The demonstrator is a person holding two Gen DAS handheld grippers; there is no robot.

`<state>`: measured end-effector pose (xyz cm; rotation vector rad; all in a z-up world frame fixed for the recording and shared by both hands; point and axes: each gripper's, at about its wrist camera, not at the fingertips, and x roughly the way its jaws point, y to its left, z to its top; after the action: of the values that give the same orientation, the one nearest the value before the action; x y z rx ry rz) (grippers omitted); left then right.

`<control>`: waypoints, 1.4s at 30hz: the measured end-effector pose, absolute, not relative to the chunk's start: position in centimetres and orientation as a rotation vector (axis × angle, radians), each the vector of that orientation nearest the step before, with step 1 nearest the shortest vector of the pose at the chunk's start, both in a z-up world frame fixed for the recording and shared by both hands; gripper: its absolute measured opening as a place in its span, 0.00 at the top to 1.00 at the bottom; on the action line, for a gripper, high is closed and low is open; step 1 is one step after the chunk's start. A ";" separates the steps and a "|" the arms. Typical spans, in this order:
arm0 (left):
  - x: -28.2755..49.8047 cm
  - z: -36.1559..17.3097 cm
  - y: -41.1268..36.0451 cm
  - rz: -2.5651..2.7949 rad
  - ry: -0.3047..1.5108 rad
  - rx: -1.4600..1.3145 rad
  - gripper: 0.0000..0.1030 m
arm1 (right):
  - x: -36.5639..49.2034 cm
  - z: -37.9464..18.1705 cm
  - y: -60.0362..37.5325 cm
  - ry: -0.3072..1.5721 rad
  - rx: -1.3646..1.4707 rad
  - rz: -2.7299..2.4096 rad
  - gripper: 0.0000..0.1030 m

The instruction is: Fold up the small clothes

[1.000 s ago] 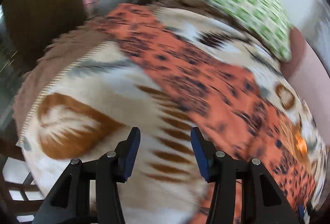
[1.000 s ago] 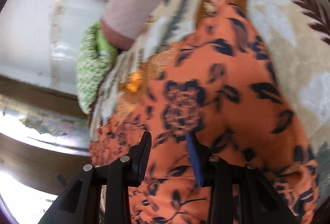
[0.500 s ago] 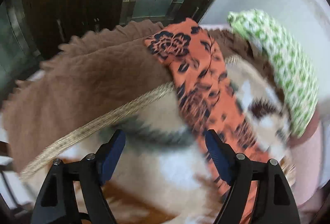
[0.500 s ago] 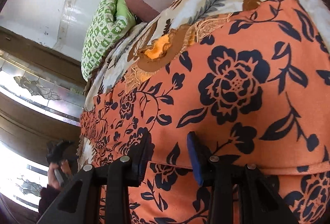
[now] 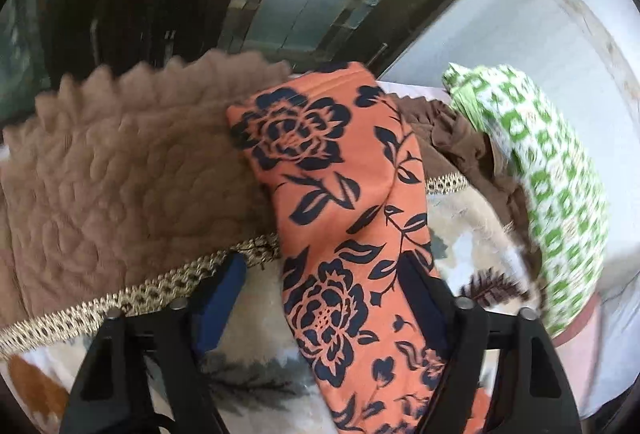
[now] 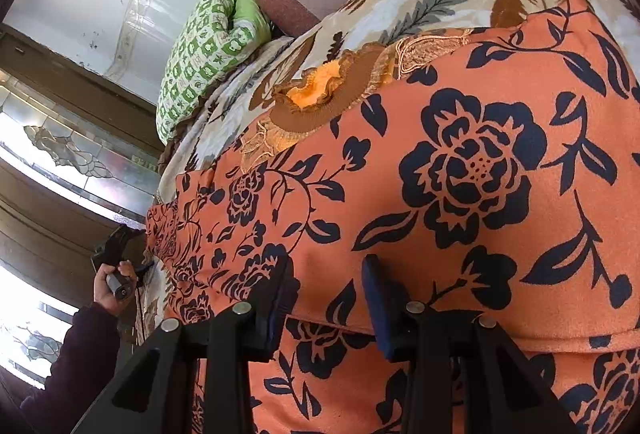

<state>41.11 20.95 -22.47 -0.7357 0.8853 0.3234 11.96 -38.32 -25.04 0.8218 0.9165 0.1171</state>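
The left tongs (image 5: 320,298) pointed steeply down over the orange floral garment (image 5: 344,218), jaws closing with the narrow folded strip between them; the pads did not yet press it. That strip ran away across a leaf-print blanket (image 5: 476,234) onto a brown quilted cover (image 5: 120,170), ending near a green patterned pillow (image 5: 552,170). The right tongs (image 6: 326,302) were tilted down over the garment's broad part (image 6: 460,194), jaws partly apart; whether they pinched the cloth could not be told, as the fold hid the pad tips. Farther off in the right wrist view, a hand (image 6: 110,286) in a dark sleeve (image 6: 76,366) held the left tool's handle, the tool itself mostly hidden by the cloth's far end.
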 end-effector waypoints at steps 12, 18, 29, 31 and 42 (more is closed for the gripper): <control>43.2 -21.6 17.7 0.279 0.901 -0.517 0.92 | 11.9 -24.8 -38.5 0.906 0.829 0.116 0.61; 40.9 -14.4 10.0 0.071 0.768 -0.279 0.92 | 11.0 -23.6 -40.0 0.825 0.884 0.087 0.61; 29.3 -6.6 -15.5 -0.472 0.680 0.032 0.92 | 7.5 -20.5 -44.8 0.626 1.010 0.021 0.62; 27.0 -8.0 -20.6 -0.559 0.731 0.075 0.92 | 6.7 -20.2 -45.9 0.594 1.038 0.004 0.62; 18.2 -12.4 -29.3 -0.798 0.846 0.171 0.34 | 3.7 -19.7 -49.8 0.474 1.113 -0.158 0.30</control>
<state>18.21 -29.30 -12.44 0.1714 0.8456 -0.7977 3.67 -49.75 -19.73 1.1133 0.4740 -0.1585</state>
